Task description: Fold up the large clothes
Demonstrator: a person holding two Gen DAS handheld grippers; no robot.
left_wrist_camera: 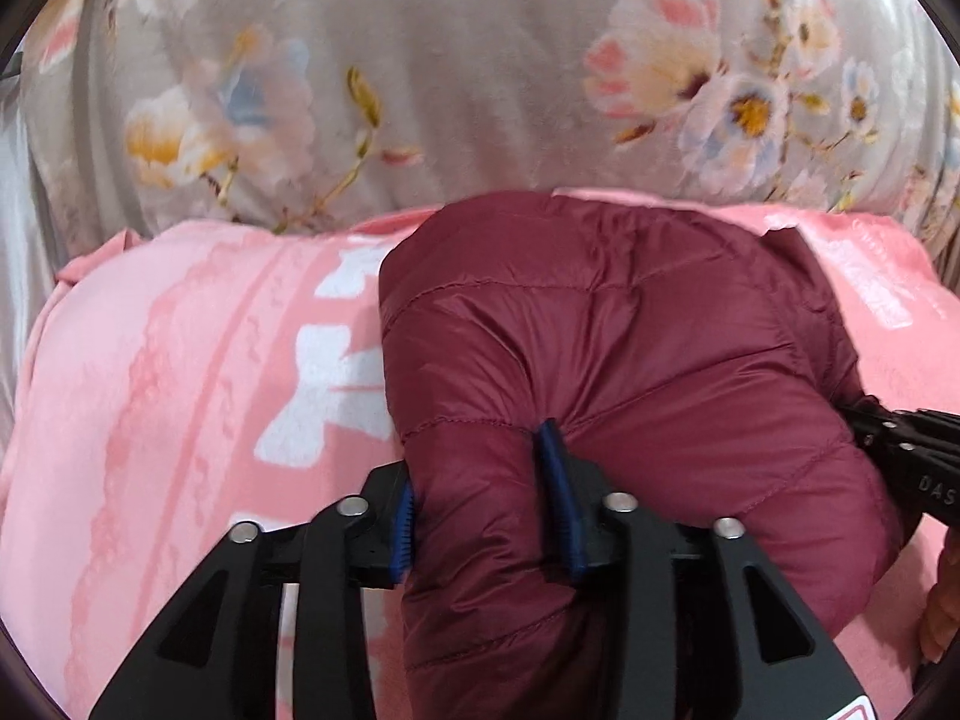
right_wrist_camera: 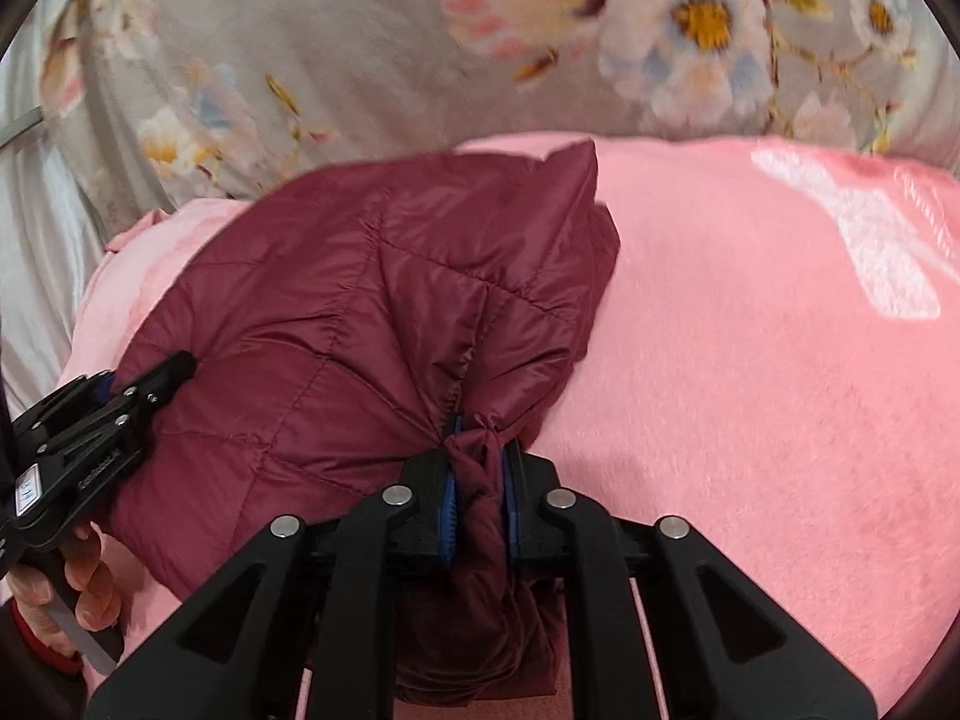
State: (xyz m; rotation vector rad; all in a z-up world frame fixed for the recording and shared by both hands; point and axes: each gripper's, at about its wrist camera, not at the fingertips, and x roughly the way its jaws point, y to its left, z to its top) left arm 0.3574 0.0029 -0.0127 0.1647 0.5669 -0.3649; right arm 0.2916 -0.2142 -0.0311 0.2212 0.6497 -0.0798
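A maroon quilted puffer jacket (left_wrist_camera: 630, 330) lies bunched on a pink blanket (left_wrist_camera: 180, 360). My left gripper (left_wrist_camera: 480, 468) grips a thick puffy fold at the jacket's near left edge; the fabric fills the gap between the blue pads (left_wrist_camera: 561, 498), and creases radiate from one pad. In the right wrist view the jacket (right_wrist_camera: 360, 312) spreads to the left, and my right gripper (right_wrist_camera: 480, 438) is shut on a narrow twisted bunch of its edge. Each gripper shows in the other's view: the right gripper (left_wrist_camera: 900, 438) at the jacket's right side, the left gripper (right_wrist_camera: 120, 402) at its left.
The pink blanket (right_wrist_camera: 750, 390) with white bow prints covers the near surface. Behind it lies a grey floral sheet (left_wrist_camera: 480, 60) with folds. A person's hand (right_wrist_camera: 78, 594) holds the left gripper's handle at the lower left; fingers (left_wrist_camera: 942, 618) show at the right edge.
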